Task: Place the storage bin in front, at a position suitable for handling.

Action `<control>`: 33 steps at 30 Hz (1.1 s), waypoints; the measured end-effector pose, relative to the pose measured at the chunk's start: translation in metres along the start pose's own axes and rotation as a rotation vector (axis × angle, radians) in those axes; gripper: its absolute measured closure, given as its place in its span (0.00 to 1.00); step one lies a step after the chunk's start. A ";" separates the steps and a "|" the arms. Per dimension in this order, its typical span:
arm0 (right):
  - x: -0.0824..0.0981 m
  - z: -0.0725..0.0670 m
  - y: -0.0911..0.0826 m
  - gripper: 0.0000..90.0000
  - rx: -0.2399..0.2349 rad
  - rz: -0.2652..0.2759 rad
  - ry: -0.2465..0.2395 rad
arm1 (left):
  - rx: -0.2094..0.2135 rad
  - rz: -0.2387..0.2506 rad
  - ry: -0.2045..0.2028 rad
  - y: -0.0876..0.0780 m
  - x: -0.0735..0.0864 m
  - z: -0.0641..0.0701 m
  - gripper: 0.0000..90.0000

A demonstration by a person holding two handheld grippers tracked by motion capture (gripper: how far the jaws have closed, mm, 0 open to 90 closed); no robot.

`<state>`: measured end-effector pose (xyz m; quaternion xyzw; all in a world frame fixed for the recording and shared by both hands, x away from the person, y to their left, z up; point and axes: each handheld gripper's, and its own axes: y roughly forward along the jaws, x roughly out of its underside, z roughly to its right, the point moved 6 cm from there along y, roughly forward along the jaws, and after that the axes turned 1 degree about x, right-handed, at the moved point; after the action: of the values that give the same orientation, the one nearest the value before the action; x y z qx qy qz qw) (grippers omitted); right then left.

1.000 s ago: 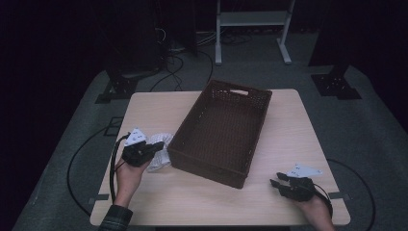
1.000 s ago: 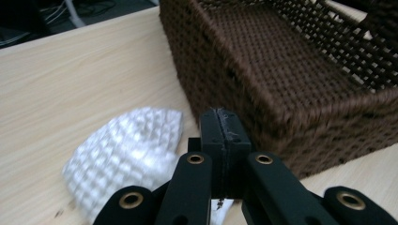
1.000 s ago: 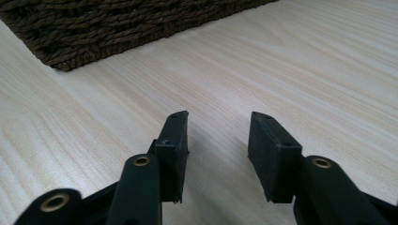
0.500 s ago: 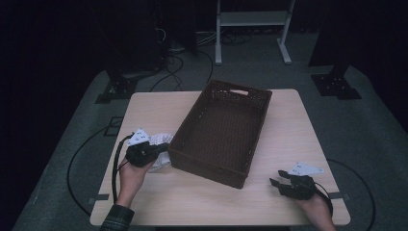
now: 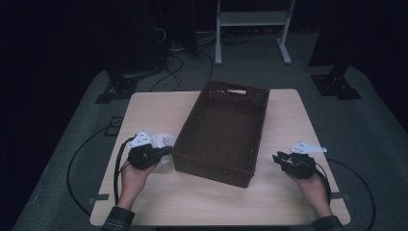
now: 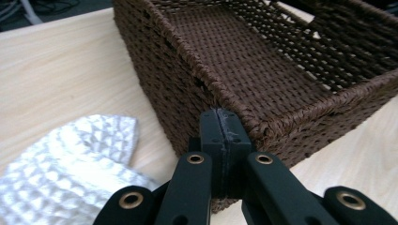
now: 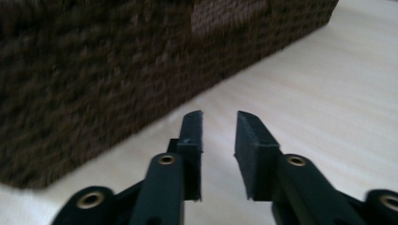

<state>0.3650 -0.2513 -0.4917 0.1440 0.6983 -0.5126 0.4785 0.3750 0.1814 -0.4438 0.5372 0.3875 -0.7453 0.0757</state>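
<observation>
The left tool (image 5: 161,152) has its jaws pressed fully together with nothing between them, its tip against the near left corner of the brown woven basket (image 6: 263,89). Just to its left, touching the same side of the basket, lies a crumpled white waffle-weave cloth (image 6: 70,164); in the high view the cloth (image 5: 162,141) sits on the far side of that tool, wedged beside the basket (image 5: 226,130). The right tool (image 7: 218,140) is on the near right part of the table (image 5: 284,202), its jaws slightly parted and empty after just narrowing, pointed left at the basket's right wall and apart from it. The basket's long axis runs near to far, tilted a little rightward. The cloth lies within immediate reach of the left hand (image 5: 131,176), so that hand looks best placed to lift it rightward over the rim.
</observation>
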 end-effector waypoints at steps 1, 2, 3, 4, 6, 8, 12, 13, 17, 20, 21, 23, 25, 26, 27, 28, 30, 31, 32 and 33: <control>-0.004 0.001 0.002 0.85 0.000 0.004 0.000 | 0.004 0.002 -0.001 0.000 0.000 0.001 1.00; -0.009 0.002 0.005 0.88 0.002 0.006 -0.001 | 0.005 -0.004 0.002 0.000 0.001 0.001 1.00; -0.013 0.003 0.007 0.90 0.002 0.017 -0.001 | 0.007 -0.001 0.002 0.001 0.000 0.002 1.00; -0.017 0.003 0.009 0.92 0.000 0.023 0.001 | 0.011 -0.003 0.001 0.001 0.001 0.003 1.00; -0.025 0.004 0.015 0.94 -0.004 0.032 0.000 | 0.017 -0.005 0.004 0.001 0.001 0.004 1.00; -0.032 0.005 0.020 0.95 -0.006 0.034 0.000 | 0.026 -0.008 0.005 0.002 0.001 0.007 1.00; -0.041 0.004 0.030 0.97 -0.015 0.033 -0.010 | 0.041 -0.016 0.012 0.005 0.002 0.011 1.00; -0.041 0.004 0.030 0.97 -0.015 0.033 -0.010 | 0.041 -0.016 0.012 0.005 0.002 0.011 1.00; -0.047 0.001 0.037 0.99 -0.029 0.028 -0.026 | 0.060 -0.026 0.024 0.011 0.001 0.019 1.00; -0.049 0.005 0.039 0.99 -0.024 0.023 -0.030 | 0.075 -0.035 0.030 0.014 0.001 0.024 1.00; -0.049 0.006 0.039 0.99 -0.028 0.021 -0.024 | 0.078 -0.037 0.033 0.016 0.001 0.026 1.00; -0.050 0.009 0.040 0.99 -0.030 0.023 -0.023 | 0.089 -0.041 0.039 0.018 0.000 0.029 1.00; -0.050 0.013 0.041 0.99 -0.028 0.027 -0.024 | 0.097 -0.044 0.044 0.020 0.000 0.033 1.00; -0.050 0.015 0.041 0.99 -0.029 0.029 -0.024 | 0.101 -0.045 0.049 0.021 -0.001 0.034 1.00; -0.050 0.016 0.041 0.99 -0.033 0.031 -0.021 | 0.107 -0.047 0.047 0.022 -0.001 0.035 1.00; -0.050 0.017 0.042 0.99 -0.039 0.029 -0.021 | 0.111 -0.048 0.047 0.023 -0.001 0.036 1.00; -0.052 0.020 0.042 0.99 -0.041 0.023 -0.026 | 0.123 -0.051 0.048 0.025 -0.001 0.040 1.00; -0.053 0.021 0.042 0.99 -0.038 0.017 -0.029 | 0.129 -0.051 0.052 0.026 -0.001 0.042 1.00; -0.054 0.022 0.042 0.99 -0.033 0.010 -0.038 | 0.136 -0.050 0.054 0.027 -0.002 0.044 1.00; -0.056 0.024 0.042 0.99 -0.031 0.005 -0.041 | 0.144 -0.048 0.053 0.028 -0.002 0.046 1.00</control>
<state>0.4344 -0.2369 -0.4714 0.1278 0.6957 -0.5036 0.4961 0.3566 0.1310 -0.4507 0.5513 0.3474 -0.7584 0.0086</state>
